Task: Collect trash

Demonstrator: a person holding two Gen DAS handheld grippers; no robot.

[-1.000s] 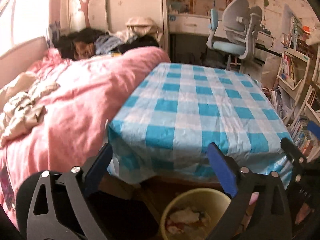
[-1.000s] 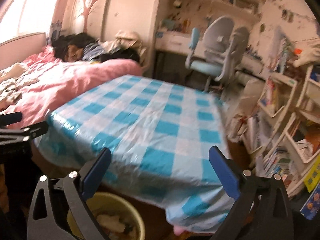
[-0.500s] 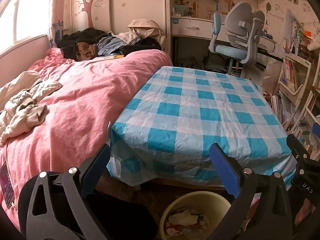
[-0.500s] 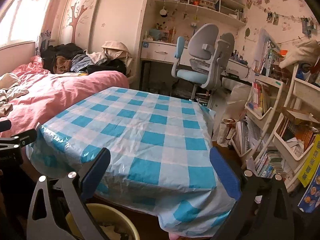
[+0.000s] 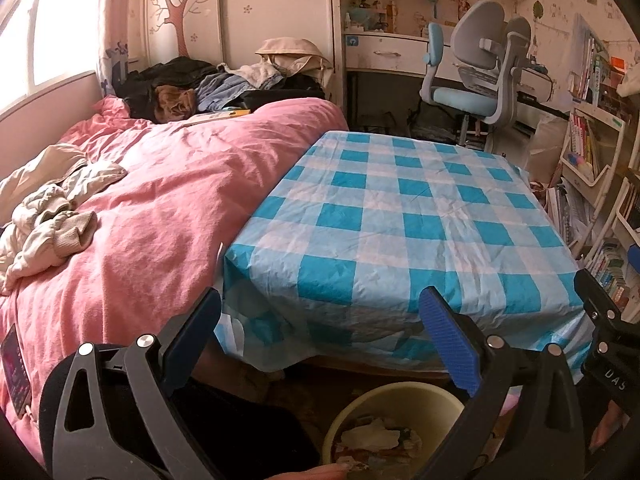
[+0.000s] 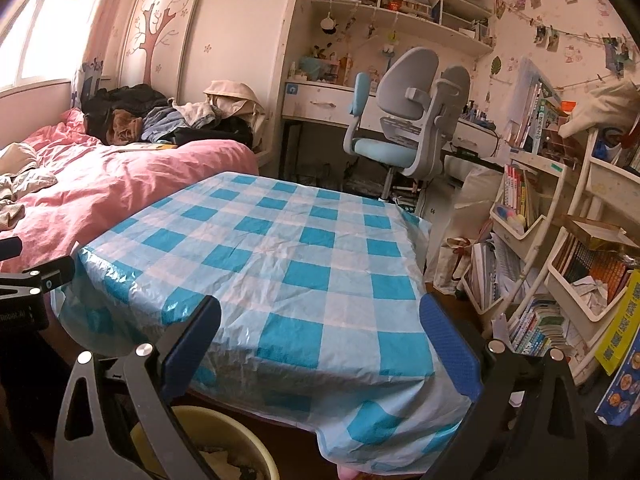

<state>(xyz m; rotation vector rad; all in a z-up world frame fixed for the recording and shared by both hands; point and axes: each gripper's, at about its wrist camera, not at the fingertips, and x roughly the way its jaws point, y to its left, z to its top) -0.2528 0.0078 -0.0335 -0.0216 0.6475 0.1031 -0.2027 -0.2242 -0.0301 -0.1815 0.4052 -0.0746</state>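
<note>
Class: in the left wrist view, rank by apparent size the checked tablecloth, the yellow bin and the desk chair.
1. checked tablecloth
2. desk chair
3. yellow bin, partly hidden by the gripper; it and the chair look close, so that order is unsure.

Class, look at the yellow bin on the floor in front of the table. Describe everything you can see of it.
The yellow bin is a round, pale yellow container, plastic by its look, standing upright and open-topped on the floor just below the near edge of the table with the blue-and-white checked cloth. It holds crumpled white paper and mixed scraps, well below the rim. In both views the tool arms cover part of its rim, and its lower body is out of frame. Nothing grips it.
</note>
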